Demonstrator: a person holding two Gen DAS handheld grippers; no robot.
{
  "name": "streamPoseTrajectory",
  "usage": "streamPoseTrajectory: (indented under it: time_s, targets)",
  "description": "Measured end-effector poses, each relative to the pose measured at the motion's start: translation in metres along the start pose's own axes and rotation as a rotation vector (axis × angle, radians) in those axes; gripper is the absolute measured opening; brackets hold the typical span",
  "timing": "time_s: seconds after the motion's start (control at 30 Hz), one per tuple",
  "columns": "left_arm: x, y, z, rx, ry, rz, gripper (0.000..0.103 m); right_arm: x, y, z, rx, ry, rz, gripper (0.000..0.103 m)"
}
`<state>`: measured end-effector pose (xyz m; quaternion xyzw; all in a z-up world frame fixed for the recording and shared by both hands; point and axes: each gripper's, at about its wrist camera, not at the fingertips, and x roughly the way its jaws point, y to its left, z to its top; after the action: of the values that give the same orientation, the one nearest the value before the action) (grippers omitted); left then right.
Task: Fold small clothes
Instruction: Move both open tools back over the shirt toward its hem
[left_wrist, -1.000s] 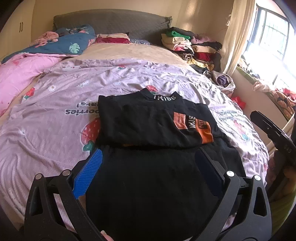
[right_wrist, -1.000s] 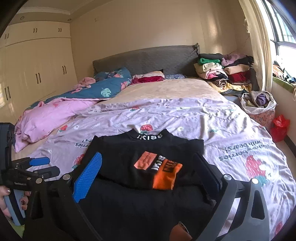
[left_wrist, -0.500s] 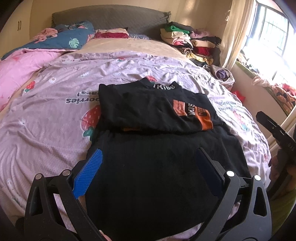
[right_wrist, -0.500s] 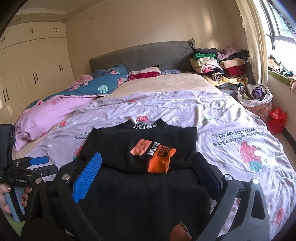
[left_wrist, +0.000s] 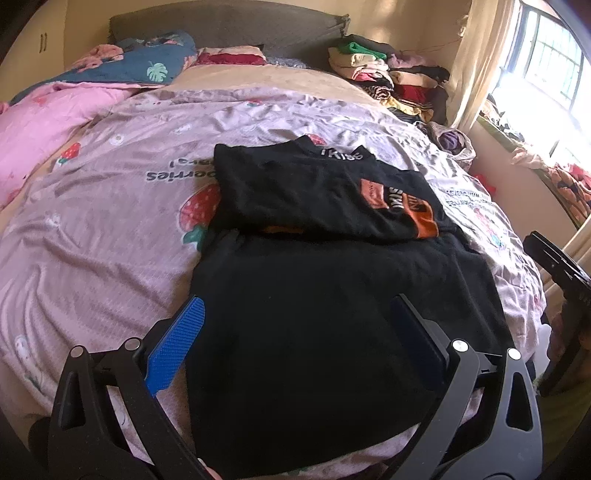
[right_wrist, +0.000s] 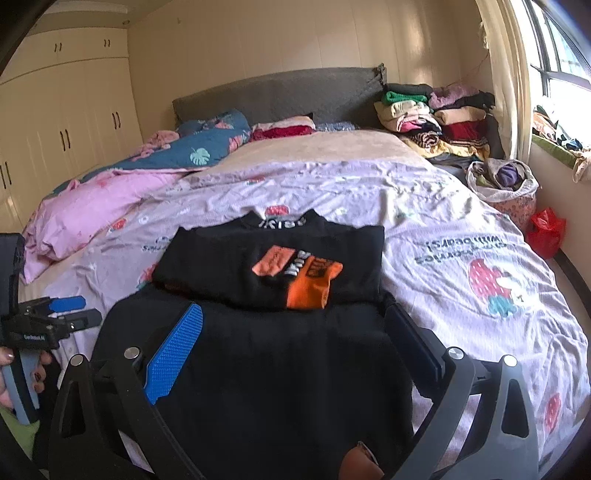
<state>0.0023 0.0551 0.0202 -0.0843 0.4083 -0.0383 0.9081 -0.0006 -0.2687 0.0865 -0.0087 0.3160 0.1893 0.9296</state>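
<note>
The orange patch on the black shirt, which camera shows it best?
The right wrist view: the orange patch faces the camera nearly square, in the middle of the frame. In the left wrist view it sits off to the right, seen at a slant.

Both wrist views bedward, shared shirt (left_wrist: 325, 199).

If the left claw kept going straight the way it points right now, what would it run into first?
Probably the black shirt spread on the bed: the open left claw hangs over its near, unfolded half, aimed toward the folded part with the orange print. Height above the cloth is unclear.
</note>
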Motion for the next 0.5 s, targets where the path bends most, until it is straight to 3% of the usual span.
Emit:
streamPoseTrajectory:
  time_s: [0.5]
  targets:
    - [-0.004,0.027,-0.027,-0.028,0.031,0.041,0.094,-0.001,-0.015,-0.037,0.019,0.098,-0.04,0.098]
